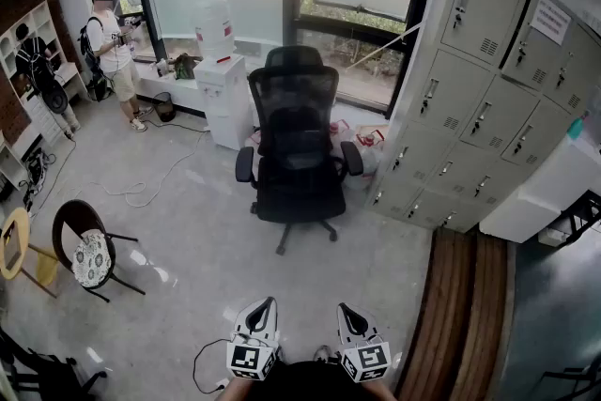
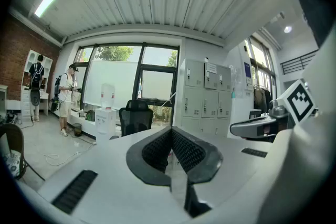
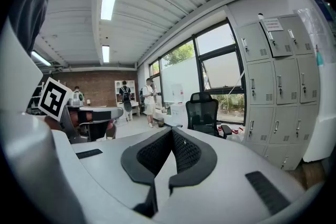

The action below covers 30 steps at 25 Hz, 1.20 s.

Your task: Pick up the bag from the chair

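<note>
A black mesh office chair (image 1: 296, 155) stands mid-room, facing me; I see no bag on its seat. At the left a small round dark chair (image 1: 83, 230) carries a white patterned soft thing (image 1: 92, 258), possibly the bag. My left gripper (image 1: 268, 303) and right gripper (image 1: 345, 308) are at the bottom edge, side by side, pointing toward the office chair and far from both chairs. In the left gripper view the left gripper (image 2: 171, 134) has its pads pressed together, empty. The right gripper (image 3: 171, 132) looks the same in its own view. The office chair (image 2: 135, 118) (image 3: 205, 113) shows beyond both.
A white water dispenser (image 1: 223, 94) stands behind the office chair. Grey lockers (image 1: 488, 99) fill the right, with red-and-white bags (image 1: 362, 138) at their foot. Two people (image 1: 113, 52) stand far left. Cables (image 1: 141, 188) trail over the floor. A yellow chair (image 1: 19, 249) is at the left edge.
</note>
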{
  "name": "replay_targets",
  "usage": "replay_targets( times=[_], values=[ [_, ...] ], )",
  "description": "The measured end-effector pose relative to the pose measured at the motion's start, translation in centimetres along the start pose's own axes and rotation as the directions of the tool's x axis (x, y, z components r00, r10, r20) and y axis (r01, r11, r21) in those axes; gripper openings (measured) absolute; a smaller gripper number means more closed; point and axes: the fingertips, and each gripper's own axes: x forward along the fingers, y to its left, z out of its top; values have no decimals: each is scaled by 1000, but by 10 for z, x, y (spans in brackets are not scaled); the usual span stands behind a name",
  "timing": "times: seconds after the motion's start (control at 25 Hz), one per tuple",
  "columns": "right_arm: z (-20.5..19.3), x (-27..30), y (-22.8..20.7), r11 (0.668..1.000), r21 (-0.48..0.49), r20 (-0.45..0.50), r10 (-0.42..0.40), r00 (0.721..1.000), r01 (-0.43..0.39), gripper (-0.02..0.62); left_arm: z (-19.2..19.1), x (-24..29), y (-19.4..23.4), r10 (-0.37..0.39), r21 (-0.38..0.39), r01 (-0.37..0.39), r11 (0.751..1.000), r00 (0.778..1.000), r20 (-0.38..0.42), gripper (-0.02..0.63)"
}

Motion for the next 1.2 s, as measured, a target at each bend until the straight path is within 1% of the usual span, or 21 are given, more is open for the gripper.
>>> replay_targets(
  times=[0.44,0.64,1.0,1.2],
  values=[
    [-3,-3,-5,1000,5,-2,5,1000,-5,-3,-2,4,-7,-3,1,3,1000,1000,-7,-2],
    [-2,-6,-11,999,33,15,11,1000,-12,-3,-3,8,-13,0,1,0,1000,1000,-9,-2],
    [-9,-5,-41,999,4,-9,46,999,-46,-2,-3,27,-31,43,7,-42,999,999,-10,-2],
    [-14,6,-57,996,-9,-17,93,996,-93,-2,-8,37,-39,70,-21,-70,997,997,-17,-2]
  ],
)
